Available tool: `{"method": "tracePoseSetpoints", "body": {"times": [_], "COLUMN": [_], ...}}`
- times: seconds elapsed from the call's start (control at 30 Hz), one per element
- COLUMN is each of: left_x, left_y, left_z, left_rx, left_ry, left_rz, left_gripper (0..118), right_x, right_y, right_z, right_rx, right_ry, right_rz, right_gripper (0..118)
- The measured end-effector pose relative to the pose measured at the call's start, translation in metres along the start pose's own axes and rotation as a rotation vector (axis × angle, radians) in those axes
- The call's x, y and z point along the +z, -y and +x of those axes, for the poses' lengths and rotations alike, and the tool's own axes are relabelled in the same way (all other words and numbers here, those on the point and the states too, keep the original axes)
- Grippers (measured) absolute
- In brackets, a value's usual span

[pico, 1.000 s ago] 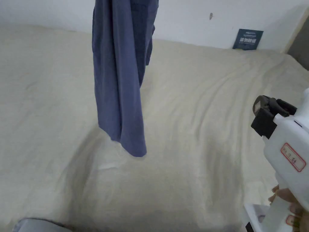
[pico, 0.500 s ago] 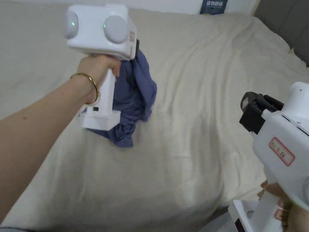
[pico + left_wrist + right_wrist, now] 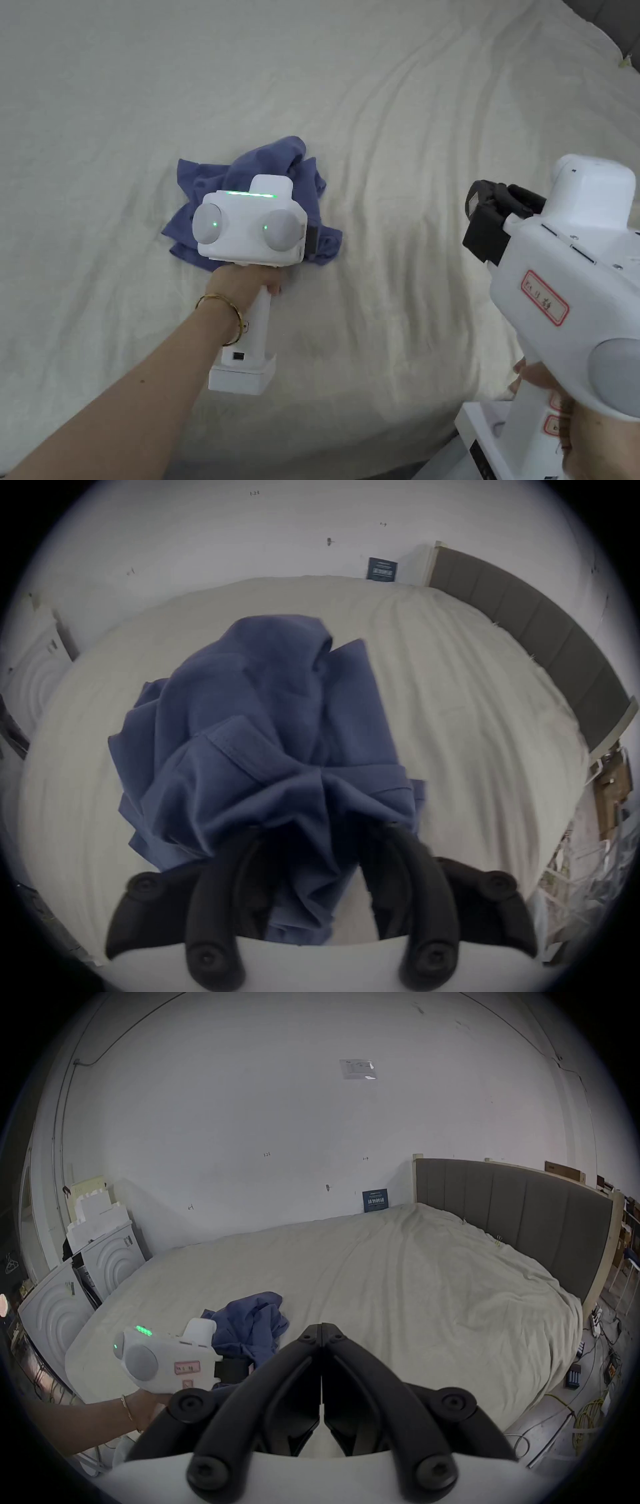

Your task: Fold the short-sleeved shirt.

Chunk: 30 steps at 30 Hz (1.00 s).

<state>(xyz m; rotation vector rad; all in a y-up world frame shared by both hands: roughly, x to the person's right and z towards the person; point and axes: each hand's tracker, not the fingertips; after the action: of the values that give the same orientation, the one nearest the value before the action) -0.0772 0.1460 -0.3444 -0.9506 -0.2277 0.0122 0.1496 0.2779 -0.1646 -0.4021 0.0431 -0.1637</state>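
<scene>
The blue short-sleeved shirt (image 3: 206, 187) lies in a crumpled heap on the cream bed sheet (image 3: 437, 94). A hand holds my left gripper (image 3: 311, 239) low at the heap's near edge. In the left gripper view its jaws (image 3: 315, 830) stand apart, with bunched shirt cloth (image 3: 259, 722) lying between them and over their tips. My right gripper (image 3: 484, 212) hovers to the right, well away from the shirt. Its jaws are pressed together with nothing in them (image 3: 322, 1326). From the right gripper view the shirt (image 3: 252, 1317) shows just past the left gripper (image 3: 235, 1368).
The wide bed (image 3: 415, 1269) has a grey padded headboard (image 3: 502, 1206) on the right. White appliances (image 3: 104, 1258) stand beyond its left side. Cables (image 3: 588, 1407) lie on the floor at the right. A blue sign (image 3: 375, 1200) leans on the white wall.
The shirt hung in the air a second ago; the left gripper has brought it down onto the bed, where it now lies bunched. The head camera has tilted down.
</scene>
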Motion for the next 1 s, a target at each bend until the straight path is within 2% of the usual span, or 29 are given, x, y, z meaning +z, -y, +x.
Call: {"method": "tracePoseSetpoints", "body": {"times": [0.03, 0.07, 0.17, 0.27, 0.4, 0.5, 0.6, 0.67, 0.7, 0.73, 0.77, 0.83, 0.93, 1.0], "left_x": [0.007, 0.014, 0.070, 0.132, 0.202, 0.234, 0.252, 0.254, 0.254, 0.254, 0.250, 0.246, 0.242, 0.238], "left_y": [-0.007, -0.012, -0.022, -0.032, -0.024, -0.003, 0.024, 0.042, 0.052, 0.061, 0.066, 0.080, 0.090, 0.096], "left_z": [-0.002, -0.005, -0.011, -0.025, -0.042, -0.050, -0.057, -0.061, -0.062, -0.062, -0.063, -0.064, -0.066, -0.066], "left_rx": [0.014, 0.033, 0.100, 0.117, 0.014, -0.057, -0.036, -0.021, -0.013, -0.009, -0.003, 0.019, 0.062, 0.092], "left_ry": [0.016, 0.042, 0.101, 0.042, -0.138, -0.289, -0.315, -0.322, -0.331, -0.346, -0.361, -0.377, -0.297, -0.298], "left_rz": [0.009, 0.024, 0.222, 0.443, 0.701, 0.781, 0.791, 0.795, 0.798, 0.791, 0.774, 0.758, 0.710, 0.698], "left_gripper": [96, 96, 111, 110, 111, 111, 110, 98, 77, 33, 3, 0, 0, 0], "right_x": [0.000, 0.000, 0.000, 0.000, 0.003, 0.004, 0.003, 0.004, 0.005, 0.006, 0.007, 0.009, 0.011, 0.012], "right_y": [0.001, 0.001, -0.002, -0.007, -0.018, -0.025, -0.027, -0.029, -0.030, -0.030, -0.029, -0.024, -0.016, -0.010], "right_z": [0.000, 0.000, -0.003, -0.010, -0.023, -0.034, -0.043, -0.049, -0.051, -0.053, -0.055, -0.059, -0.065, -0.068], "right_rx": [-0.002, 0.001, 0.013, 0.031, 0.073, 0.083, 0.118, 0.128, 0.122, 0.114, 0.106, 0.107, 0.125, 0.130], "right_ry": [-0.002, -0.003, -0.009, -0.026, -0.051, -0.071, -0.075, -0.078, -0.090, -0.105, -0.114, -0.120, -0.141, -0.154], "right_rz": [-0.001, -0.001, 0.003, 0.024, 0.070, 0.119, 0.172, 0.183, 0.187, 0.184, 0.177, 0.170, 0.146, 0.133], "right_gripper": [2, 2, 2, 2, 2, 2, 2, 2, 2, 2, 2, 2, 2, 2]}}
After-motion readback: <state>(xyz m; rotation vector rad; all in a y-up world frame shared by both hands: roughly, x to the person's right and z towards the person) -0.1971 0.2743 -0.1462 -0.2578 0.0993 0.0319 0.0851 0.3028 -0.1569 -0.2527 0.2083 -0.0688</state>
